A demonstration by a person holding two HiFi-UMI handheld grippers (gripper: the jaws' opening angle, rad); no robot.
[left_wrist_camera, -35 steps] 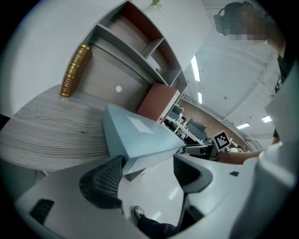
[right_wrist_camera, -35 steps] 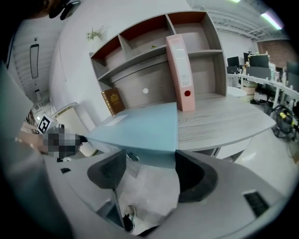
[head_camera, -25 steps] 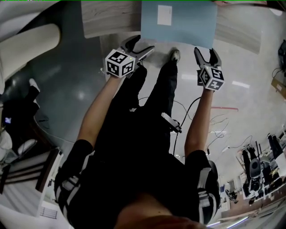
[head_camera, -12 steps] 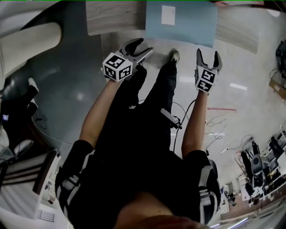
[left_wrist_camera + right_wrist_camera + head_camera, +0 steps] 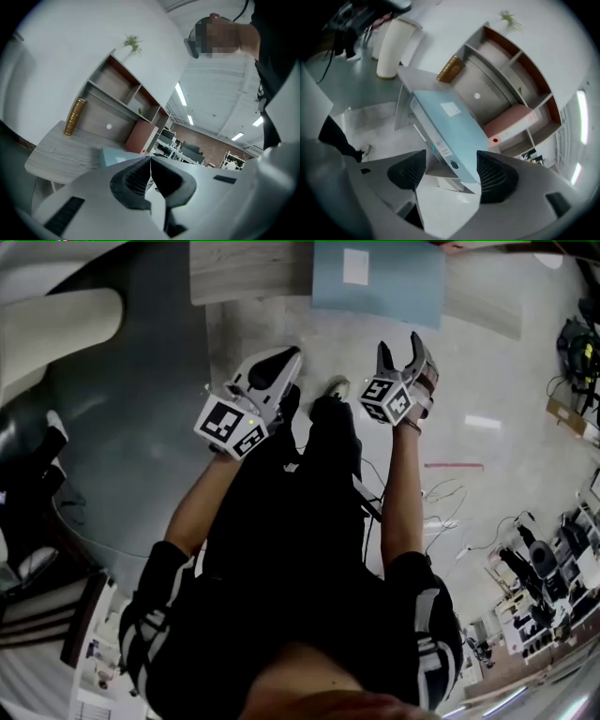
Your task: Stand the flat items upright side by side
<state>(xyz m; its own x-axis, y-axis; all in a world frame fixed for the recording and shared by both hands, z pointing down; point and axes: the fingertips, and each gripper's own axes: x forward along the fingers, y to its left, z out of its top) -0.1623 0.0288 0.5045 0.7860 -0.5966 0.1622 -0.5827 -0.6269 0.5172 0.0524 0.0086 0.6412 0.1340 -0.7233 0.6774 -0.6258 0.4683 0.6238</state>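
1. Over on the desk, the blue binder lies flat, with its near edge hanging off toward me. Beyond it, a pink binder already stands upright in the shelf unit.
2. Left gripper: the jaws have just snapped together, pads meeting with nothing between them. It has also backed off from the blue binder compared with a second ago. It now sits off the binder's near-left corner, well short of it.
3. Right gripper: jaws wide apart, holding nothing. It has rolled and slid inward, so it's now just off the blue binder's near edge. From its own camera the binder's spine lines up right between the pads, but it's not touching.
4. My read: the left is sitting this pick out, and the right is setting up to take the spine end. The blue binder hasn't budged, so the standing-up part hasn't started.
5. Next, I'd guess: push the right forward, close on the overhanging edge, then tip the binder up beside the pink one.
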